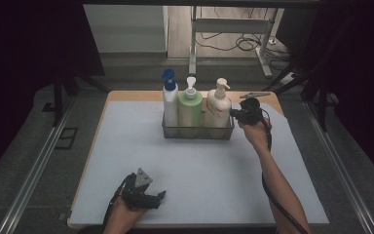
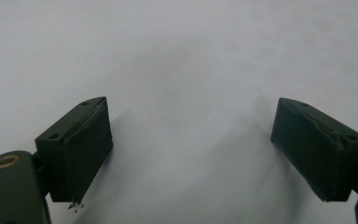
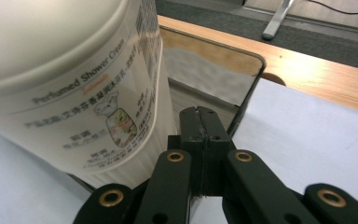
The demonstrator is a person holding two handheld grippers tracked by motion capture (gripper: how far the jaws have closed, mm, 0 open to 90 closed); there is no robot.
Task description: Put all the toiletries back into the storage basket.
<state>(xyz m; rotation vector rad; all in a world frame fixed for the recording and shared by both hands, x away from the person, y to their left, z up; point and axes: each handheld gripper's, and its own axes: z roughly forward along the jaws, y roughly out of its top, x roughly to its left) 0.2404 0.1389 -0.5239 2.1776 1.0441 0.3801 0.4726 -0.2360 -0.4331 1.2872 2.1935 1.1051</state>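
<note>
A dark see-through basket (image 1: 197, 132) stands at the back of the white mat (image 1: 195, 170). It holds a white bottle with a blue pump (image 1: 170, 102), a green bottle (image 1: 190, 108) and a cream shower-cream bottle (image 1: 218, 108). My right gripper (image 1: 233, 114) is at the basket's right end beside the cream bottle (image 3: 74, 93). Its jaws (image 3: 200, 126) are pressed together against the basket's wall (image 3: 251, 79); I cannot tell whether the thin wall is pinched between them. My left gripper (image 1: 158, 197) rests near the mat's front edge, open (image 2: 191, 149), with only bare mat between its pads.
The mat lies on a wooden table (image 1: 268, 97) whose back edge shows behind the basket. Metal rails (image 1: 34, 170) run along both sides of the table. A white desk frame (image 1: 233, 29) and cables lie on the floor beyond.
</note>
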